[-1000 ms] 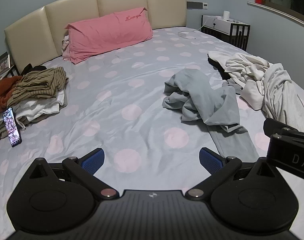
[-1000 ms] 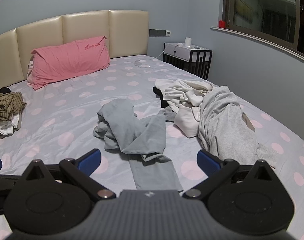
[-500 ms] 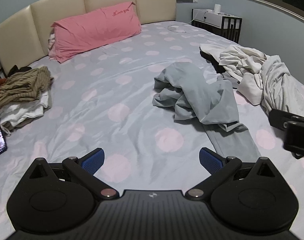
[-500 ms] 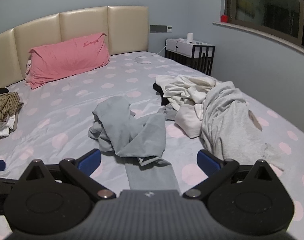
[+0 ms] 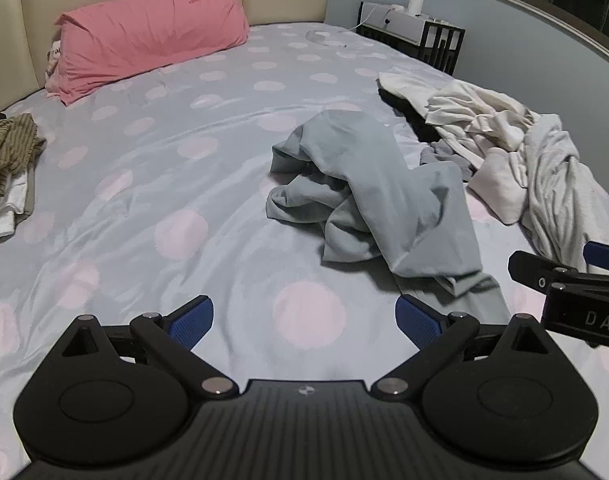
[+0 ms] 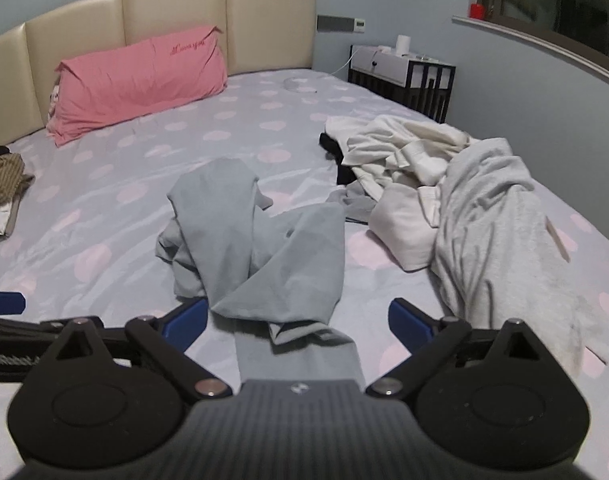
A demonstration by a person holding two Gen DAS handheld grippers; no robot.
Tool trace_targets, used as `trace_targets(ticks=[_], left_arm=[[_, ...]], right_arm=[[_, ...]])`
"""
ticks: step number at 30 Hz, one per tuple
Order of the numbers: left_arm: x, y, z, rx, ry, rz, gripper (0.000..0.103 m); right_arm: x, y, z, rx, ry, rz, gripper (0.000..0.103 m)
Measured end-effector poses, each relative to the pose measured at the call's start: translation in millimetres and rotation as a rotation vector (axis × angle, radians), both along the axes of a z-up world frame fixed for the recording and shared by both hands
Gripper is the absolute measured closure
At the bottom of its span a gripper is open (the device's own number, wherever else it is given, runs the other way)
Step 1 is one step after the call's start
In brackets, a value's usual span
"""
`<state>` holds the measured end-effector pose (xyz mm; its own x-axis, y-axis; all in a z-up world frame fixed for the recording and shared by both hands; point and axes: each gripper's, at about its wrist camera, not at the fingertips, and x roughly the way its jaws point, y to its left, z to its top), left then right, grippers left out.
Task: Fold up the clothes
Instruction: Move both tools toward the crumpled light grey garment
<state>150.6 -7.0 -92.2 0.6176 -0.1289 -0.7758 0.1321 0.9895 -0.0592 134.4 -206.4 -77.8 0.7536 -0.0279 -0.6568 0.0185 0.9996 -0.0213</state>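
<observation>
Spotted bedding (image 5: 208, 152) is spread across a wide bed, with a padded cream headboard (image 6: 172, 20) set against a blue wall. At the far left edge, a stack of folded clothes (image 5: 8, 168) is seen, topped by a striped brown piece. Up by the headboard, a long pink pillow (image 5: 148, 40) is laid across the bed.

Low in the left wrist view, the left gripper (image 5: 304, 318) is held over bare sheet, its blue-padded fingers spread wide apart and nothing caught between them. Just beyond it and a little to the right, the grey-blue garment (image 5: 368, 196) is found crumpled in the middle of the bed, with one flat strip trailing toward the near edge.

In the right wrist view, the right gripper (image 6: 296, 322) is poised directly over that trailing strip, jaws released and wide, the cloth passing under the gap; whether the pads are touching it cannot be told. The garment's bunched folds (image 6: 240, 240) are heaped just ahead of the fingers.

Further right, a pile of unfolded laundry (image 6: 464, 200) is heaped near the bed's edge: cream pieces at the back, a pale grey one draped in front, something black tucked underneath. A bedside table (image 6: 404, 68) is seen in the far corner, and a window sill (image 6: 544, 48) runs along the right wall with a red object (image 6: 477, 10) on it.
</observation>
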Motion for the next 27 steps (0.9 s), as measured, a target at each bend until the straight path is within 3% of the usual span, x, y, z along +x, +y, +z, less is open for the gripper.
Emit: trace_targets(ticks=[8,12,17,22,27], left_arm=[[45.0,-21.0,-19.8,-0.025,-0.001,-0.046,0.004],[66.7,-28.7,-31.8,-0.092,0.027,-0.068,0.005],[89.8,-33.7,-40.7,-0.112,0.030,-0.061,0.006],[113.0,-32.2,-51.8,-0.158,0.051,-0.054,0.008],[125.1,-39.3,-60.1,-0.154,0.059,-0.073,0.008]], right_arm=[[40.8,-17.7,-28.7,0.013,0.050,-0.005,0.016],[53.1,-26.6,-41.5,0.039,0.060,-0.015,0.016],[66.5,-33.5,-56.8,0.053,0.081,-0.022,0.016],[77.3,-32.8,-70.2,0.053,0.100,0.008,0.024],[88.1,-28.5,-81.2,0.055,0.118,0.029,0.024]])
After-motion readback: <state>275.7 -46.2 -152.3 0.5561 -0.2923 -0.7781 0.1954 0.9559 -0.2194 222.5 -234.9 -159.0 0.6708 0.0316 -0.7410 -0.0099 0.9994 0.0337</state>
